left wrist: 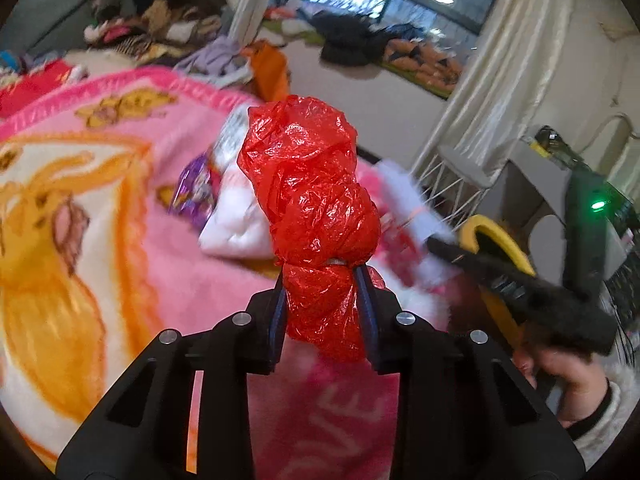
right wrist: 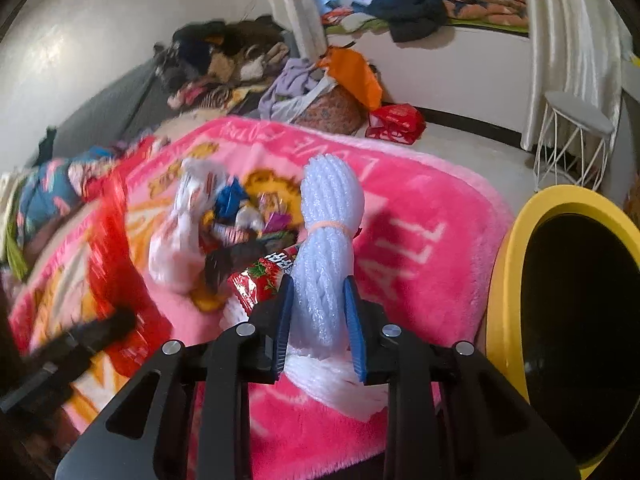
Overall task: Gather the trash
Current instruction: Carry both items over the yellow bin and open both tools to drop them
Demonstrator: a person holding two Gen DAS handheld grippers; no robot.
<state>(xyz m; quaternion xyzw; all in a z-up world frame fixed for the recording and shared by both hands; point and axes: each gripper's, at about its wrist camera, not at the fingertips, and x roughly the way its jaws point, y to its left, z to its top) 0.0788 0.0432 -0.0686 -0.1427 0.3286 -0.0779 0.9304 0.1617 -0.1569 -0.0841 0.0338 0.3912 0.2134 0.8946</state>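
the left gripper [left wrist: 322, 280] is pinching a crumpled red plastic bag [left wrist: 312, 200], bound near its lower part by a thin band, with the wad standing up between the two blue pads [left wrist: 280, 312] above the pink cartoon blanket [left wrist: 100, 184]. the right gripper [right wrist: 318, 308] is clamped on a bundle of pale blue foam netting [right wrist: 328, 240], cinched around its middle by a light rubber band, the bundle rising upright from between the jaws. behind that bundle, on the blanket [right wrist: 420, 220], lies a loose heap of trash [right wrist: 240, 220]: a white plastic bag [right wrist: 180, 240], shiny candy wrappers and a red strawberry-print snack packet [right wrist: 260, 276] just beside the right gripper's left pad. a yellow-rimmed bin [right wrist: 520, 240] with a dark interior stands at the right edge of the blanket, close to the right gripper. in the left wrist view, a purple wrapper [left wrist: 194, 192] and the white bag [left wrist: 240, 220] lie beyond the red bag, blurred. a white wire-legged stool [right wrist: 572, 144] stands on the floor by the curtain [right wrist: 560, 40], and piles of clothes [right wrist: 224, 64] fill the far end of the bed.
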